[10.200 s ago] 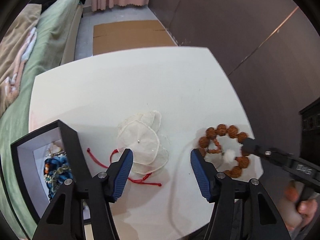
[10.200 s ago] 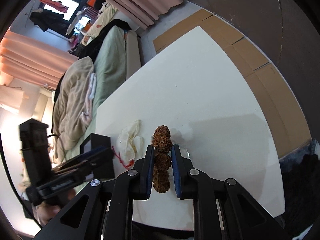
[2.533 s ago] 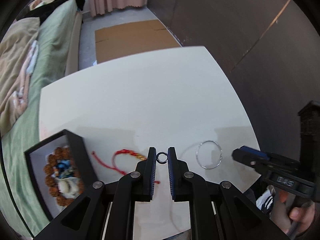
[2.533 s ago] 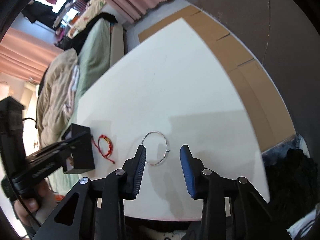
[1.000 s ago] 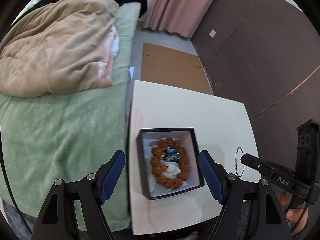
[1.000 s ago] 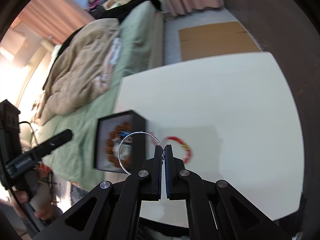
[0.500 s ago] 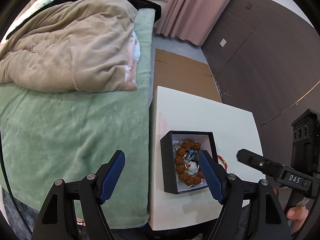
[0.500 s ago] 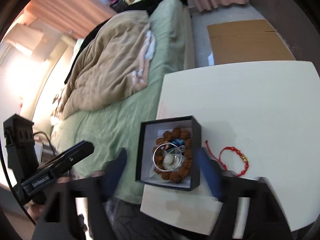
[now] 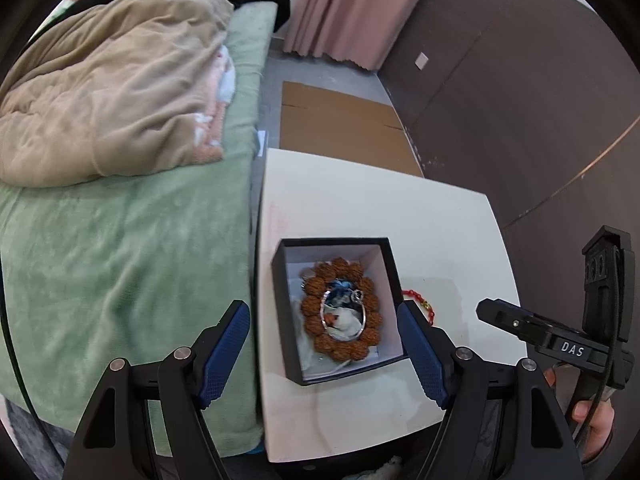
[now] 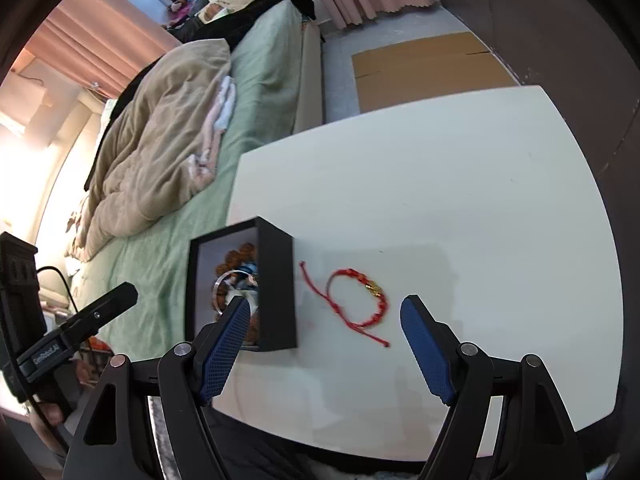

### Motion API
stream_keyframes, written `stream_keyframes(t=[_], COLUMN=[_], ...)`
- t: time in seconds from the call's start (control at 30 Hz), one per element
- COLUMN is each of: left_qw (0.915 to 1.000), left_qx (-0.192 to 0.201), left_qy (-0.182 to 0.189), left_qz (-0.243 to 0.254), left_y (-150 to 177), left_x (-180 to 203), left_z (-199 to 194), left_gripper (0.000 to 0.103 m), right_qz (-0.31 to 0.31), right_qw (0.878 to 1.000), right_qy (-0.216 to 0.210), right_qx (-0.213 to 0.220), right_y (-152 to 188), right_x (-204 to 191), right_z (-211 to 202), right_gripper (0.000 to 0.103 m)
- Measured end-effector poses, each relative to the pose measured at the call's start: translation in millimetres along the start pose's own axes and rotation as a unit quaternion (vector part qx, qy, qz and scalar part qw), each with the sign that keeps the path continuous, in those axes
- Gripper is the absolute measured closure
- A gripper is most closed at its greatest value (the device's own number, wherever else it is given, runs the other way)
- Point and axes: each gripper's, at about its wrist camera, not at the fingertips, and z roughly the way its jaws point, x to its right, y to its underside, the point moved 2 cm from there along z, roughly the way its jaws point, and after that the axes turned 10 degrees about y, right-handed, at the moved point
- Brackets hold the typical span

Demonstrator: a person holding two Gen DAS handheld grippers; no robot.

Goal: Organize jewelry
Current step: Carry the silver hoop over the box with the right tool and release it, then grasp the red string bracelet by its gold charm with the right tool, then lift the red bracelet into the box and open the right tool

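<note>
White table (image 9: pixel 372 216) near a bed with green cover (image 9: pixel 120 256) on the left, rumpled beige blanket (image 9: pixel 108 100) on it, pink curtains (image 9: pixel 340 8) at the far end, flattened cardboard (image 9: pixel 340 120) on grey floor (image 10: pixel 340 80), dark brown wall (image 9: pixel 520 100) on the right, bright light far left.

An open black square box with a pale lining (image 9: pixel 390 276) sits near the white surface's edge, holding a brown knobbly bead bracelet (image 9: pixel 316 306) with a thin silver bangle (image 9: pixel 362 318) lying flat on it. A red braided cord bracelet with gold beads (image 10: pixel 360 300) lies flat just beside the box.
</note>
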Motion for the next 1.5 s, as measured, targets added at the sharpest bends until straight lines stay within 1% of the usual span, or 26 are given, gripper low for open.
stream_keyframes(t=[0.07,0.2,0.27,0.33,0.4,0.47,0.53,0.6,0.67,0.73,0.87,0.97,1.1,1.2,1.3,1.37,1.5], left_qw=[1.0,0.9999,0.9998,0.9996,0.9995,0.9993,0.9991,0.999,0.9989,0.9988,0.9989,0.9987,0.9989,0.9992,0.9993,0.9988,0.9985], left_qx=[-0.005,-0.012,-0.018,-0.021,-0.024,-0.028,-0.031,-0.033,-0.036,-0.037,-0.038,-0.041,-0.035,-0.026,-0.015,-0.005,0.007], left_qy=[-0.001,-0.008,-0.012,-0.015,-0.018,-0.024,-0.028,-0.029,-0.031,-0.03,-0.027,-0.028,-0.029,-0.029,-0.034,-0.047,-0.054], left_qz=[0.003,0.004,0.001,-0.003,-0.006,-0.003,-0.002,0.0,0.003,0.007,0.008,0.007,0.008,0.005,0.006,0.009,-0.002], left_y=[0.8,1.4,0.8,0.0,-2.1,-5.1,-7.7,-10.6,-11.9,-12.1,-10.1,-7.3,-6.4,-8.4,-11.0,-12.3,-14.0], left_x=[1.9,-0.3,-4.7,-9.3,-13.9,-16.8,-18.1,-17.8,-15.6,-12.4,-8.7,-7.3,-3.9,-4.2,-4.3,-5.7,-14.5], left_z=[5.0,12.9,17.9,21.0,23.1,25.8,28.0,30.1,32.3,33.9,36.5,38.4,36.7,30.8,21.5,13.9,-1.4], left_gripper=[0.026,0.026,0.026,0.026,0.026,0.026,0.026,0.026,0.026,0.026,0.026,0.026,0.026,0.026,0.026,0.026,0.026], right_qz=[-0.004,-0.028,-0.036,-0.049,-0.058,-0.072,-0.079,-0.099,-0.118,-0.126,-0.116,-0.089,-0.065,-0.058,-0.061,-0.064,-0.074], right_qw=[1.0,0.999,0.997,0.996,0.994,0.991,0.988,0.985,0.979,0.975,0.978,0.985,0.99,0.993,0.995,0.995,0.994], right_qy=[0.011,0.047,0.061,0.077,0.085,0.108,0.125,0.142,0.167,0.179,0.17,0.15,0.121,0.092,0.055,0.034,0.005], right_qx=[-0.001,-0.001,-0.007,-0.017,-0.026,-0.031,-0.042,-0.026,-0.022,-0.017,-0.02,-0.011,0.018,0.04,0.063,0.073,0.079], right_y=[1.4,2.5,3.1,2.6,2.2,1.0,1.9,2.7,5.8,6.2,8.9,10.2,3.8,-7.0,-15.4,-16.9,-25.1], right_x=[3.5,3.4,2.8,0.3,-1.8,-5.6,-8.9,-15.8,-20.8,-20.3,-8.0,3.7,7.8,0.5,-11.4,-20.1,-40.0], right_z=[4.7,18.7,28.6,42.4,54.3,69.7,82.8,84.0,85.3,83.7,77.2,65.0,32.7,12.2,-13.7,-26.1,-37.4], right_gripper=[0.025,0.025,0.029,0.043,0.05,0.056,0.065,0.068,0.073,0.095,0.095,0.095,0.095,0.095,0.095,0.095,0.095])
